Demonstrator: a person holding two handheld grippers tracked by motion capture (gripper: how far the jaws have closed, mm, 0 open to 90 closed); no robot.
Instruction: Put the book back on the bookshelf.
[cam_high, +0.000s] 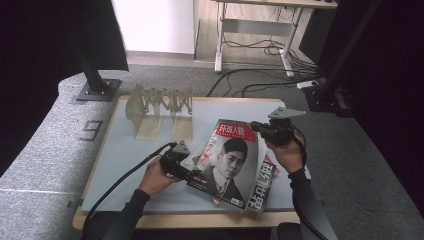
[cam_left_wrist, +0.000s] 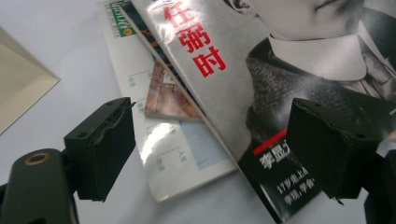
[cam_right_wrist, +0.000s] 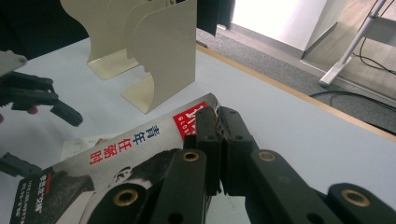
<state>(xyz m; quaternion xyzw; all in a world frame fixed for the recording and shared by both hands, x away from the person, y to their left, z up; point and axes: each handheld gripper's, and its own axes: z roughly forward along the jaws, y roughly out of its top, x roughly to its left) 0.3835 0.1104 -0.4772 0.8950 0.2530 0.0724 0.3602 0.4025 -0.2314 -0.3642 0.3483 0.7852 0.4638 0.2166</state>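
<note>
A magazine (cam_high: 232, 155) with a black-and-white portrait cover is held tilted above the blue-grey mat. My right gripper (cam_high: 254, 126) is shut on its top edge by the red title, and the right gripper view shows the jaws (cam_right_wrist: 218, 114) pinched together on that corner of the magazine (cam_right_wrist: 140, 149). At the lower left edge of the magazine, my left gripper (cam_high: 195, 169) stands open. In the left gripper view its jaws (cam_left_wrist: 210, 121) stand wide apart, with the magazine's (cam_left_wrist: 280, 70) lower corner between them and not pressed.
More magazines lie under the held one: a white one (cam_left_wrist: 173, 163) and one with large red characters (cam_high: 261, 186). A cream bookstand (cam_high: 160, 110) stands at the mat's back left. A black post base (cam_high: 97, 90) sits beyond the table.
</note>
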